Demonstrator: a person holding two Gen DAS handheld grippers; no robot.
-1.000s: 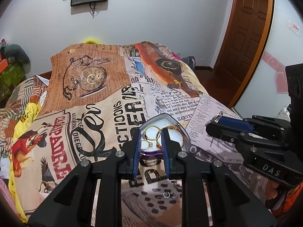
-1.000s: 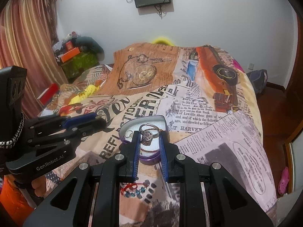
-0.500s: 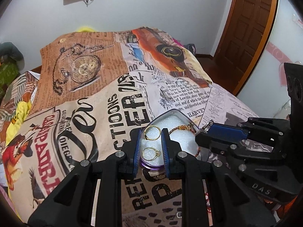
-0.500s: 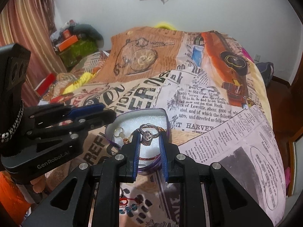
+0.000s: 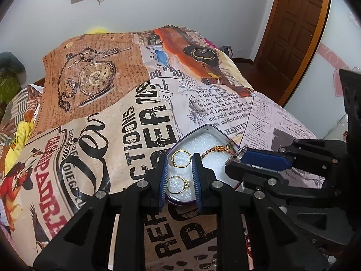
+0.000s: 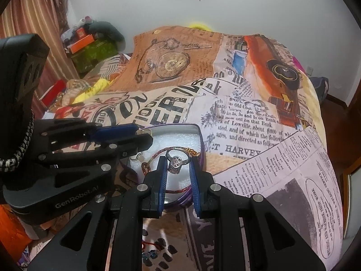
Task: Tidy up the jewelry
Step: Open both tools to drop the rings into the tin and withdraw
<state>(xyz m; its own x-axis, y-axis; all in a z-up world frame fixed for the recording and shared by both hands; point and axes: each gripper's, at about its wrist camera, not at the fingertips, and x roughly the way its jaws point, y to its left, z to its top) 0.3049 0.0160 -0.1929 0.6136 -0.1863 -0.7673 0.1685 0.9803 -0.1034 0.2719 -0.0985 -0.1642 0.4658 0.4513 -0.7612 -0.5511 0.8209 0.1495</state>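
A purple heart-shaped tin (image 5: 209,128) with white foam lies open on the bed. My left gripper (image 5: 179,158) is shut on a gold ring (image 5: 180,158) above the foam; a second gold ring (image 5: 179,184) lies below it in the tin. A red and gold bracelet (image 5: 214,151) lies in the tin too. My right gripper (image 6: 179,158) is shut on a silver ring (image 6: 177,158) over the tin (image 6: 198,133). It shows in the left wrist view (image 5: 237,158) at the tin's right edge. The left gripper (image 6: 144,135) shows in the right wrist view.
The bed is covered by a newspaper-print spread (image 5: 146,117). A red cord bracelet with blue beads (image 6: 150,251) lies on the spread near me. Clutter (image 6: 90,43) sits by the curtain at left. A wooden door (image 5: 295,29) stands at right.
Both grippers have moved forward and down over the tin. The left one now holds its gold ring just above the foam; the right one carries the silver ring over the bracelet.
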